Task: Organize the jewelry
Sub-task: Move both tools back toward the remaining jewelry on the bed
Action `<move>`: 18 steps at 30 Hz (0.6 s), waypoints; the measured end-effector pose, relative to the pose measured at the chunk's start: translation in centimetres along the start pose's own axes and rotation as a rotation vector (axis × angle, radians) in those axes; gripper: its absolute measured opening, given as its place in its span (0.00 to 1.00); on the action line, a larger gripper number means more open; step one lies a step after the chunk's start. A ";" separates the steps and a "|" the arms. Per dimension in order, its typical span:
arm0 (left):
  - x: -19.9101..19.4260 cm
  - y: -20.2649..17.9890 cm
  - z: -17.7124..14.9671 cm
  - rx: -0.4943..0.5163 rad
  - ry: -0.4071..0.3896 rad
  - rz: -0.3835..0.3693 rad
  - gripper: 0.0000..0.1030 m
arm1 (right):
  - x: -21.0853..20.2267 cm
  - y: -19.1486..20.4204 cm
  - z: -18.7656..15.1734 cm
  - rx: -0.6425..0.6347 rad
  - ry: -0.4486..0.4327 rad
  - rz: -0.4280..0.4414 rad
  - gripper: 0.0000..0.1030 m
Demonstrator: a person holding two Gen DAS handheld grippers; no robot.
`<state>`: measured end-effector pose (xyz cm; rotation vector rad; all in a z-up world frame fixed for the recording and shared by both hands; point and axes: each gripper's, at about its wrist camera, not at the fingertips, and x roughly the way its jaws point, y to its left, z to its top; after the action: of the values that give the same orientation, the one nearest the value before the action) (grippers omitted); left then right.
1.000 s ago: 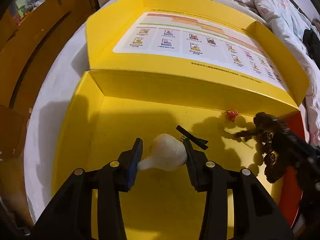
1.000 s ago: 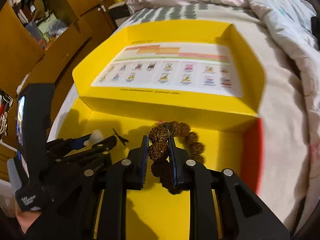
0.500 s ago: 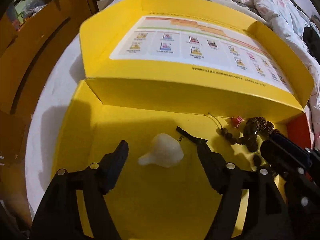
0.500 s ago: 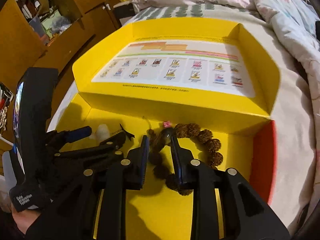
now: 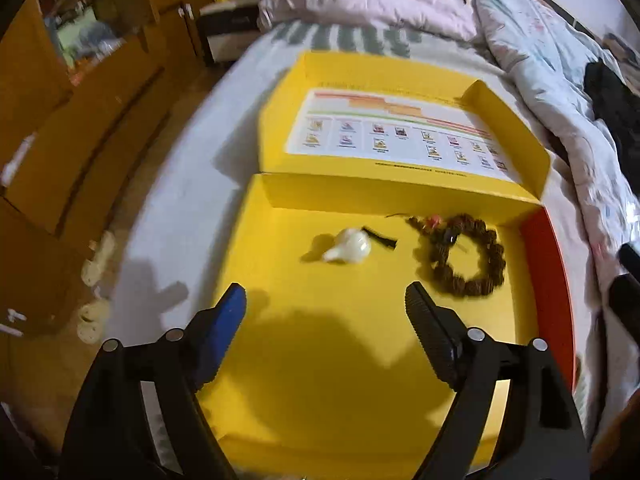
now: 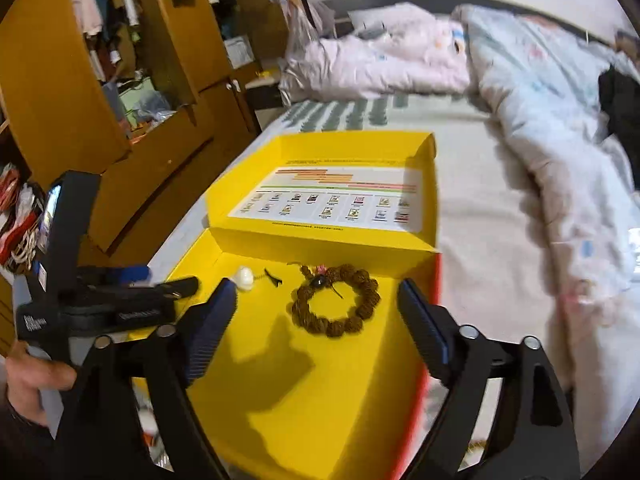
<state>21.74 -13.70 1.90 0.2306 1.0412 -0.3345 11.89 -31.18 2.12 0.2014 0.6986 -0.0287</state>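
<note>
A brown bead bracelet [image 5: 466, 258] lies as a ring on the floor of the open yellow box [image 5: 332, 360], near its far right corner; it also shows in the right wrist view [image 6: 336, 306]. A white pear-shaped piece [image 5: 350, 245] with a black clip [image 5: 380, 237] lies to its left, seen also in the right wrist view [image 6: 245, 278]. My left gripper [image 5: 326, 306] is open and empty, above and short of both items. My right gripper [image 6: 316, 302] is open and empty, pulled back above the bracelet.
The box lid [image 5: 400, 136] with a printed sheet lies flat behind the box. The box sits on a bed with rumpled quilts [image 6: 552, 128] at right and back. Wooden wardrobes [image 6: 80, 80] stand left. The left gripper's body [image 6: 100, 304] is at the box's left edge.
Both grippers opened, let go of the white piece and the bracelet, and drew back and up. The bracelet now lies spread as a ring in the box.
</note>
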 end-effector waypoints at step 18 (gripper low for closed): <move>-3.5 6.9 -13.7 -0.083 0.055 -0.019 0.84 | -9.0 7.5 -14.0 -0.119 0.164 0.074 0.91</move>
<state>11.69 -2.09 -1.59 0.1561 1.1099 -0.3029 -3.22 -21.47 -1.27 0.1159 0.8530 0.1011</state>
